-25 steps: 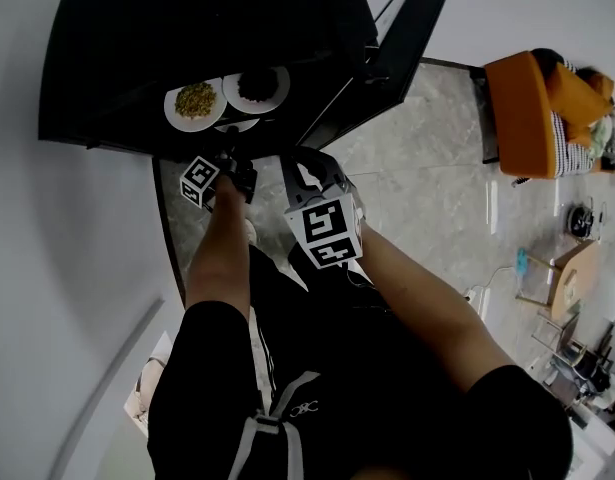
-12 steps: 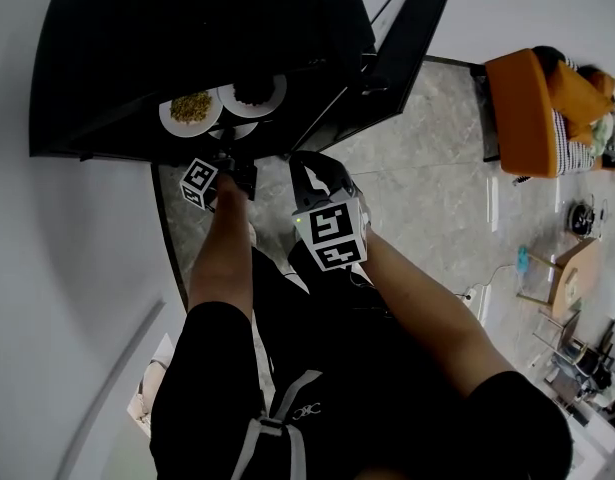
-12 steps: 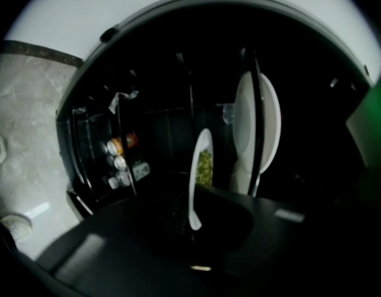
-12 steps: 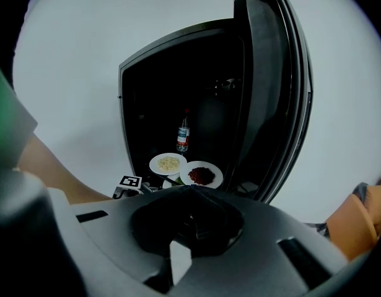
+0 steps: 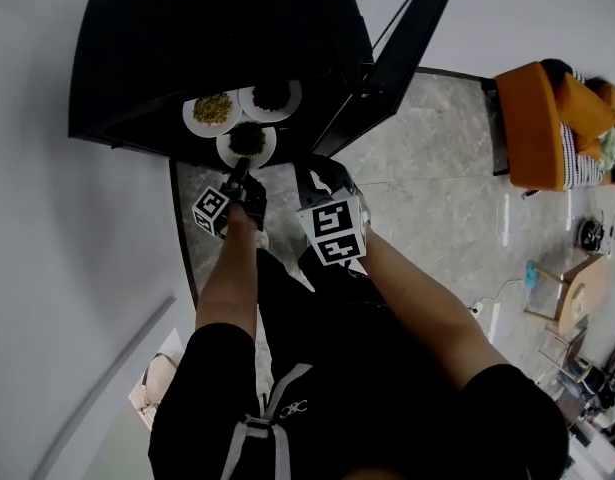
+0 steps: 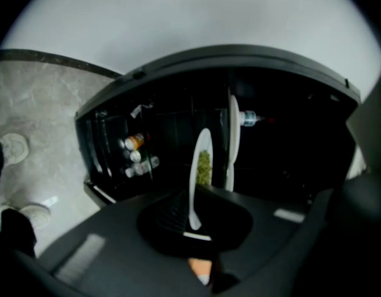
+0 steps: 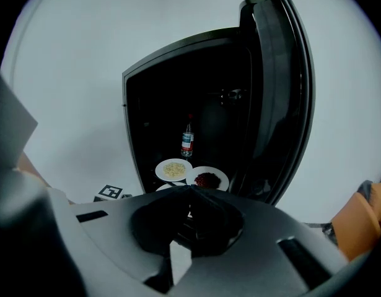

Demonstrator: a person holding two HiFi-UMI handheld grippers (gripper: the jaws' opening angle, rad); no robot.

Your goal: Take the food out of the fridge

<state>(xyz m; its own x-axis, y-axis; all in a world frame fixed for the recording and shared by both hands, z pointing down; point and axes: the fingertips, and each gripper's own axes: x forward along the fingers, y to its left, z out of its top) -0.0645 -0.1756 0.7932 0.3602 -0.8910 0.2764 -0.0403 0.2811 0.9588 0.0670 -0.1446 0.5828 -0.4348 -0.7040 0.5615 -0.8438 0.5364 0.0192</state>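
At the fridge (image 5: 217,38), our left gripper (image 5: 238,173) has just clamped the greens plate (image 5: 225,150) by its rim to draw it out; our right gripper (image 7: 190,193) idles, jaws together, empty.

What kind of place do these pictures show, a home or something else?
Probably a living room, or a test room furnished like a home; I cannot be sure. An open black fridge holding plates of food, a pale stone-look floor and an orange sofa suggest it.
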